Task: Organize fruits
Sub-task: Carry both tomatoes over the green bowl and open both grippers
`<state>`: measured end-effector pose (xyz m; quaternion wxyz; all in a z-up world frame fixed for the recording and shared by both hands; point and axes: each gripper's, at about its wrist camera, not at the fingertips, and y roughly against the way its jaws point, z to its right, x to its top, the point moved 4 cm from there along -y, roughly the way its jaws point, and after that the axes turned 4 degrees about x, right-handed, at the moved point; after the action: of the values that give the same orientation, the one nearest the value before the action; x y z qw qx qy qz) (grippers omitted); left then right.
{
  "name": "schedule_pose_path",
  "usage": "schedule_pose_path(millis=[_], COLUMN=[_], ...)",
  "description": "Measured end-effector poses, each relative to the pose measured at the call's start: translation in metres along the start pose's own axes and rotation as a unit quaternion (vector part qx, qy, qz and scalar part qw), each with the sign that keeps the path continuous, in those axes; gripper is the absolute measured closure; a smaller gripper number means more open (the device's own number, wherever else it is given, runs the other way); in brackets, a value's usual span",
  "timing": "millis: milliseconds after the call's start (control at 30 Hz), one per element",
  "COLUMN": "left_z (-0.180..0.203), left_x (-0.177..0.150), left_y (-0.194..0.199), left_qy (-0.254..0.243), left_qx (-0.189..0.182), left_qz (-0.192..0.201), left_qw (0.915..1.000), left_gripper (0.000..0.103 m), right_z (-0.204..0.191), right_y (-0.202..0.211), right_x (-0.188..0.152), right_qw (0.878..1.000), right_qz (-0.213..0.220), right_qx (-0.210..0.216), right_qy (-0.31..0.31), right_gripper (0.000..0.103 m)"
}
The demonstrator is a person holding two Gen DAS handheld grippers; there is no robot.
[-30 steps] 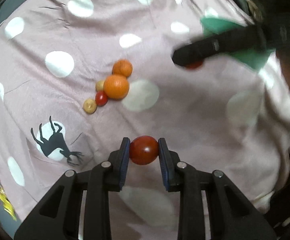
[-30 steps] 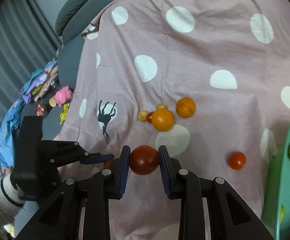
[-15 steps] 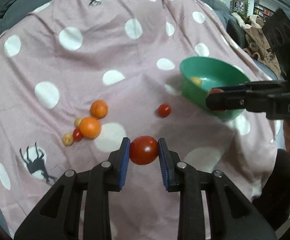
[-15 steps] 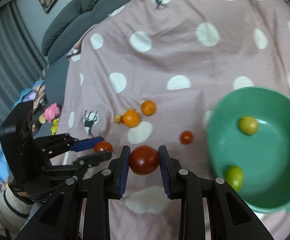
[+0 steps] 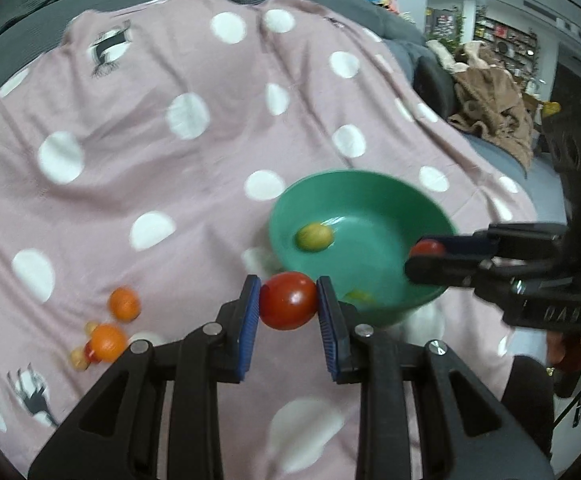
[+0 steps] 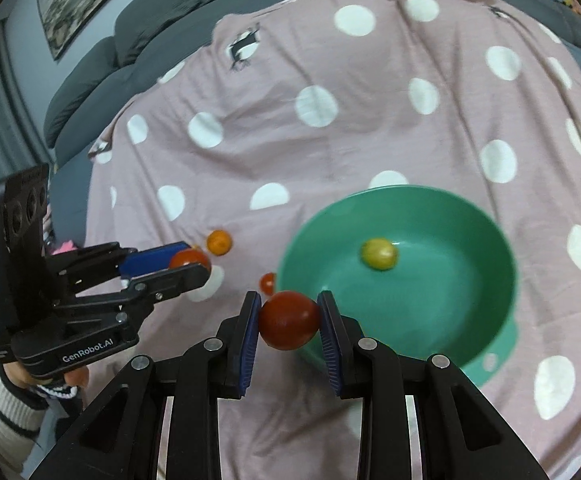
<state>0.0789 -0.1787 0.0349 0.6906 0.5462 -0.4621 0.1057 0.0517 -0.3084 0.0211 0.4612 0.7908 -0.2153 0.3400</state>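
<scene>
I have my left gripper (image 5: 288,306) clenched on a red tomato (image 5: 288,300) and my right gripper (image 6: 289,320) clenched on another tomato (image 6: 289,319), both near the green bowl (image 6: 490,280) at two o'clock on the spotted blanket (image 6: 290,140).

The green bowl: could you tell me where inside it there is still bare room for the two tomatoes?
The green bowl holds a yellow-green fruit toward its far side, and the left wrist view shows another at the near rim. The middle and right of the floor are bare.
</scene>
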Motion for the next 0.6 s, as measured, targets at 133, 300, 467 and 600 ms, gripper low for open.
schedule_pose_path(millis=[133,300,467,600], left_z=[0.023,0.045,0.055,0.056], left_x=[0.017,0.025,0.019,0.013], left_y=[-0.016,-0.040,-0.062,-0.070], left_qy=[-0.003,-0.016,-0.026,-0.027], left_qx=[-0.029,-0.046,-0.047,-0.038], left_qz=[0.003,-0.007,-0.032,-0.045], left_qw=[0.9996,0.9988,0.9980,0.9979], left_gripper=[0.075,0.075,0.073,0.073], right_z=[0.019,0.041,0.051,0.057], right_y=[0.008,0.009,0.007,0.004], right_x=[-0.001,-0.005,-0.011,-0.013], right_qw=[1.000,0.998,0.997,0.997], right_qz=[0.010,0.009,0.002,-0.004], right_qx=[-0.020,-0.051,-0.060,-0.062], right_qy=[-0.014,-0.030,-0.039,-0.043], right_gripper=[0.072,0.072,0.072,0.072])
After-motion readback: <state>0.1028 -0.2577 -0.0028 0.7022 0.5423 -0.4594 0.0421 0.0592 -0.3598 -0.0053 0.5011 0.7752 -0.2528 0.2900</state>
